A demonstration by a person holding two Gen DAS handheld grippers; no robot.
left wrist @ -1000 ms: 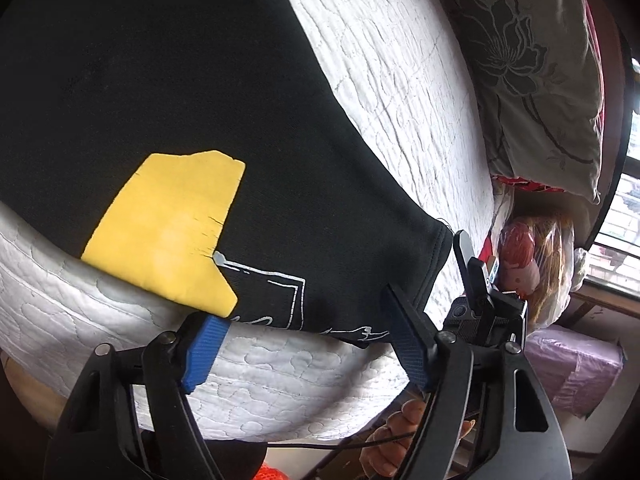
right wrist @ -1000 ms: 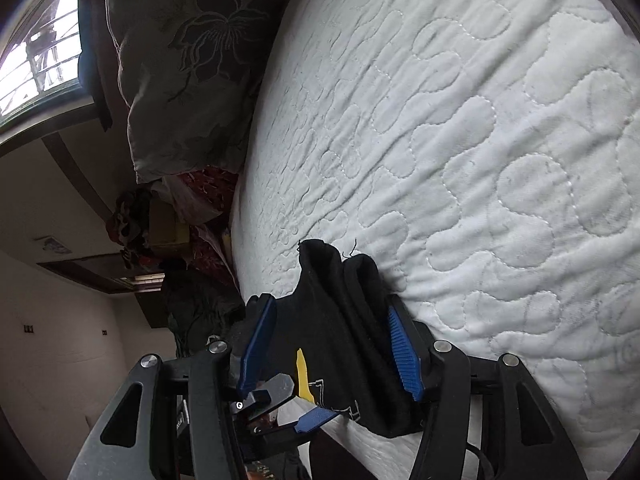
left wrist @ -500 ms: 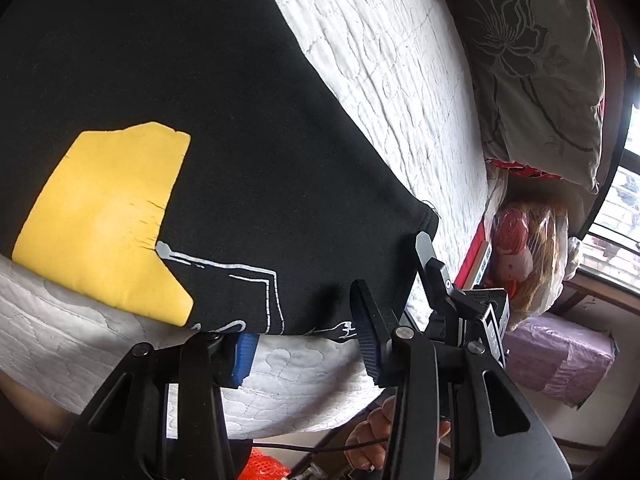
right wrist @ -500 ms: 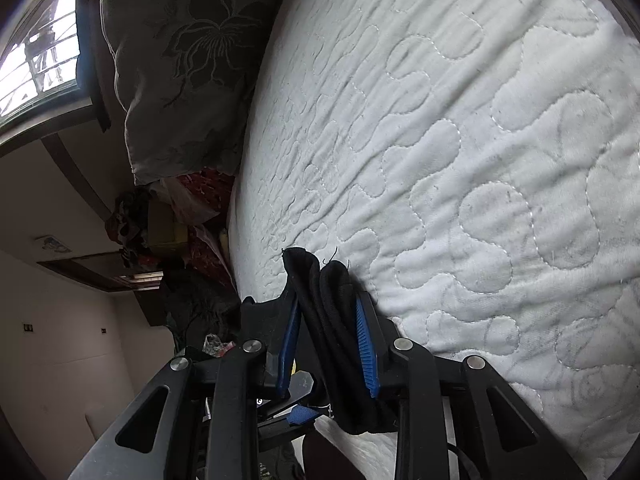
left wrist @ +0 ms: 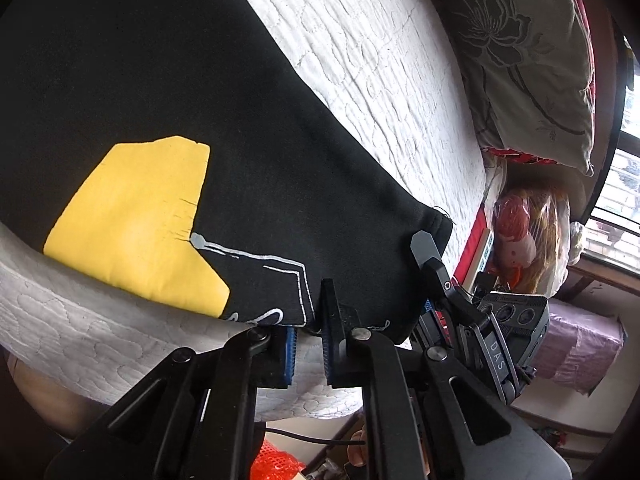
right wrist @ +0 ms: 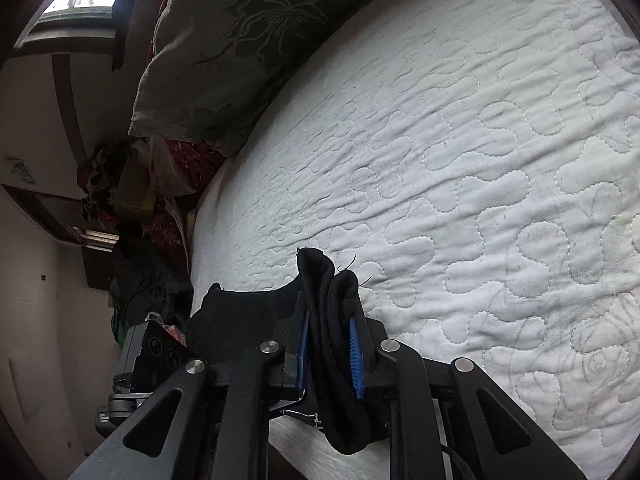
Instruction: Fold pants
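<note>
Black pants (left wrist: pixel 160 80) with a yellow patch (left wrist: pixel 132 220) and white line print lie flat on the white quilted bed (left wrist: pixel 360 40). My left gripper (left wrist: pixel 308 316) sits at the near hem beside the print, its jaws closing to a narrow gap with the hem edge pinched between them. The right gripper (right wrist: pixel 328 308) is closing on a bunched corner of the pants (right wrist: pixel 316 264), and its blue pads (right wrist: pixel 354 352) press the thick fold from both sides. One of its fingers (left wrist: pixel 430 252) shows at the pants' right corner in the left wrist view.
A grey flowered pillow (left wrist: pixel 520 40) (right wrist: pixel 240 20) lies at the head of the bed. Beside the bed are a plastic bag with a stuffed toy (left wrist: pixel 520 232), a purple covered box (left wrist: pixel 580 344) and cluttered clothes (right wrist: pixel 152 280). The bed edge (left wrist: pixel 120 360) runs just under both grippers.
Both grippers went from wide open to closed on the pants' hem. The right one rolled and lifted slightly, bunching the corner up off the quilt.
</note>
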